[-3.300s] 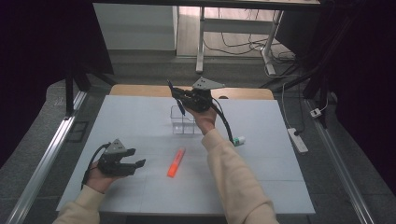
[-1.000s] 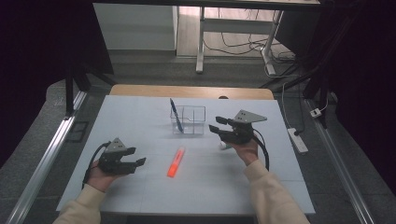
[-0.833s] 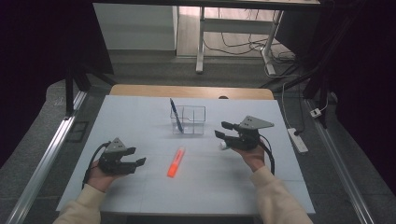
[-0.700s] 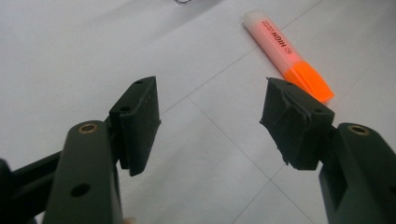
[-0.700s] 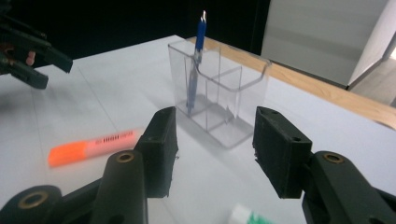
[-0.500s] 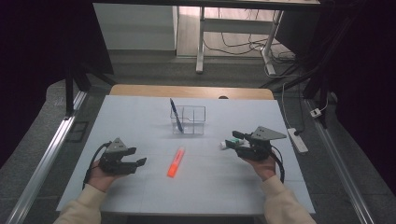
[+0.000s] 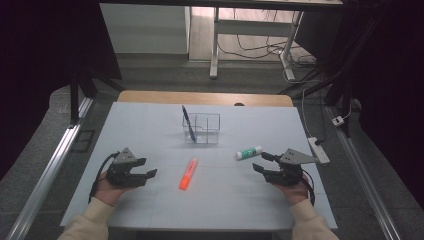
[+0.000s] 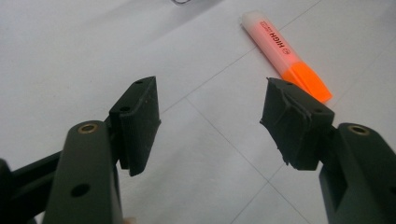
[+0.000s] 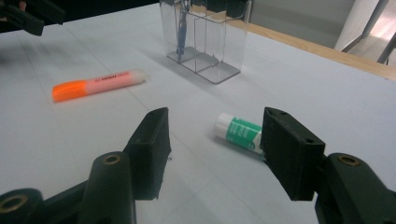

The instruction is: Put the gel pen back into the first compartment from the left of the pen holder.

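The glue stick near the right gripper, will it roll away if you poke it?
Probably, if poked from the side: the glue stick looks round and lies flat on the smooth table. Its hard-looking tube should stay stiff when lifted. It seems small, so likely light.

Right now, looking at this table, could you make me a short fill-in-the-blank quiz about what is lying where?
1. The blue pen stands in the clear ____.
2. The highlighter lying between the two grippers is ____ in colour.
3. The glue stick lies nearest the ____ gripper.
4. Both grippers have their jaws ____, with nothing between them.

Missing words: organizer; orange; right; open
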A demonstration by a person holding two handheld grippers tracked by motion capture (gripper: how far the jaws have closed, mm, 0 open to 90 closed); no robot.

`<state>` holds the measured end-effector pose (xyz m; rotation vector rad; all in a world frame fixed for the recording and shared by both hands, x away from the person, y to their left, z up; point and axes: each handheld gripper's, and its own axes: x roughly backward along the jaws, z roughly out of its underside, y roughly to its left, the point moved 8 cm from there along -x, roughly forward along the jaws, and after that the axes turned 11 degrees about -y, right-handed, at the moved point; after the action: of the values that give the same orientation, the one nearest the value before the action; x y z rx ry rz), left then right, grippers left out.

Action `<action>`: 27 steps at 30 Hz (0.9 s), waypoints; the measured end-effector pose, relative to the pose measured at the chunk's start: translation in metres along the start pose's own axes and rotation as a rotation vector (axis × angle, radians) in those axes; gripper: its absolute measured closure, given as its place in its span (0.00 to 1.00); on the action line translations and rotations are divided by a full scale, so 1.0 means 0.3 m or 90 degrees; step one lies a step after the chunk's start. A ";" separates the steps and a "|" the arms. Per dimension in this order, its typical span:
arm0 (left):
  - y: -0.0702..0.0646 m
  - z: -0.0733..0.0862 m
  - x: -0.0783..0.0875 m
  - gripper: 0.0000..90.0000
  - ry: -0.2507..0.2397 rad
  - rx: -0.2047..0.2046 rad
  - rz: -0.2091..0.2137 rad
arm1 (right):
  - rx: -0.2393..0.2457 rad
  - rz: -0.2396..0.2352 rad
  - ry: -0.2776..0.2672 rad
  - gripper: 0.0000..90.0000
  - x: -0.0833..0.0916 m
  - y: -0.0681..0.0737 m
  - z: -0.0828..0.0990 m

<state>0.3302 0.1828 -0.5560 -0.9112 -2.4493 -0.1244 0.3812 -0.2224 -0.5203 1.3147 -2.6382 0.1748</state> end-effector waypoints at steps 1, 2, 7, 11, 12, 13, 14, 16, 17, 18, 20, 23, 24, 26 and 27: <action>0.000 0.000 0.000 0.40 0.000 0.001 0.000 | 0.001 0.003 0.003 0.47 0.009 -0.002 0.006; 0.001 0.000 -0.001 0.40 0.000 0.002 -0.001 | 0.002 0.006 0.006 0.47 0.017 -0.005 0.012; -0.003 -0.001 -0.003 0.40 0.001 -0.001 0.000 | -0.006 0.013 0.004 0.47 0.040 -0.020 0.030; -0.003 -0.002 -0.004 0.40 0.001 0.000 0.000 | 0.001 0.015 0.009 0.47 0.039 -0.026 0.036; -0.003 -0.002 -0.004 0.40 0.001 0.000 0.000 | 0.001 0.015 0.009 0.47 0.038 -0.026 0.036; -0.003 -0.002 -0.005 0.40 0.001 0.000 0.000 | 0.002 0.014 0.010 0.47 0.038 -0.025 0.037; -0.003 -0.002 -0.005 0.40 0.001 0.000 0.000 | 0.002 0.013 0.011 0.47 0.038 -0.023 0.038; -0.004 -0.003 -0.004 0.40 0.000 -0.001 0.000 | 0.002 0.007 0.013 0.47 0.037 -0.019 0.040; -0.004 -0.004 -0.003 0.40 -0.001 -0.001 0.000 | 0.004 0.006 0.016 0.46 0.037 -0.017 0.041; -0.004 -0.004 -0.003 0.40 -0.002 -0.001 0.000 | 0.007 0.005 0.019 0.46 0.037 -0.017 0.043; -0.005 -0.005 -0.002 0.40 -0.004 -0.001 0.000 | 0.005 0.004 0.021 0.46 0.036 -0.015 0.045; -0.004 -0.006 0.000 0.40 -0.005 -0.002 0.000 | 0.003 0.003 0.023 0.45 0.036 -0.015 0.047; -0.004 -0.007 0.000 0.40 -0.005 -0.002 -0.001 | 0.002 0.000 0.022 0.45 0.035 -0.014 0.048; -0.004 -0.007 0.000 0.40 -0.006 -0.002 -0.001 | 0.004 -0.001 0.027 0.45 0.034 -0.013 0.050; -0.004 -0.008 0.000 0.40 -0.006 -0.002 -0.001 | 0.005 -0.001 0.030 0.45 0.033 -0.013 0.052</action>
<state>0.3305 0.1812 -0.5539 -0.9126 -2.4597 -0.1256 0.3767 -0.2355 -0.5331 1.2997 -2.5993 0.2142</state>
